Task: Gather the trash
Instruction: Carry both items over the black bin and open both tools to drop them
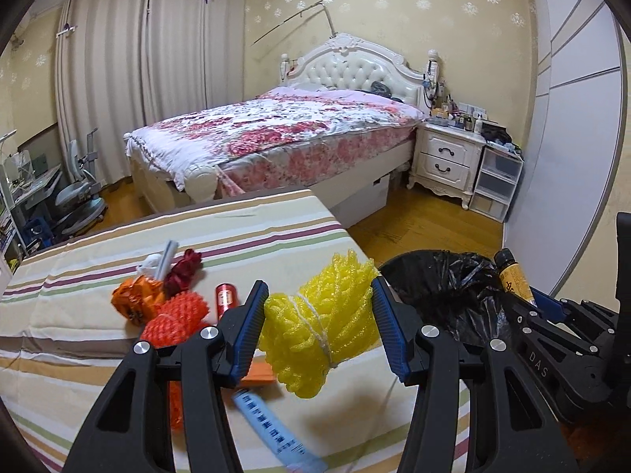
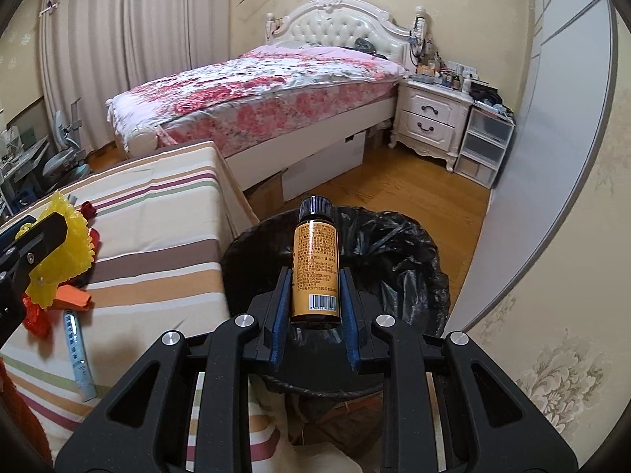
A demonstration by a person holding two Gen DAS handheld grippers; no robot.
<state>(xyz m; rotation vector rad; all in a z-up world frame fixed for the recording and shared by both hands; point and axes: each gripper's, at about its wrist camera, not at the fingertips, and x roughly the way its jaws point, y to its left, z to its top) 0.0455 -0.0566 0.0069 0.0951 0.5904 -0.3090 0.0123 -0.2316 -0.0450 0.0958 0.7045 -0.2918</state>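
Already both grippers carry trash toward the bin with the black liner [image 2: 398, 244], and the drop turns on how each load sits over that opening. In the right wrist view, the right gripper [image 2: 314, 299] stands nearer: its small brown bottle with the orange label [image 2: 315, 264] lies at the centre of the frame, directly over the liner's mouth, long axis running along the fingers with the dark cap pointing away. Its blue pads [image 2: 282, 307] are drawn narrow and press the bottle's lower half from both sides.

In the left wrist view, the left gripper [image 1: 317, 317] holds a yellow foam fruit net [image 1: 315, 323] tied with white string, the fingers about half spread and clamped on the bundle's two flanks. That bundle hangs over the striped cloth [image 1: 236, 232], with the bin to its right in the frame, so I judge it needs to travel rightward before release.

Left of it on the cloth remain orange foam netting [image 1: 177, 315], a red can [image 1: 224, 297] and a blue tube [image 1: 276, 433].
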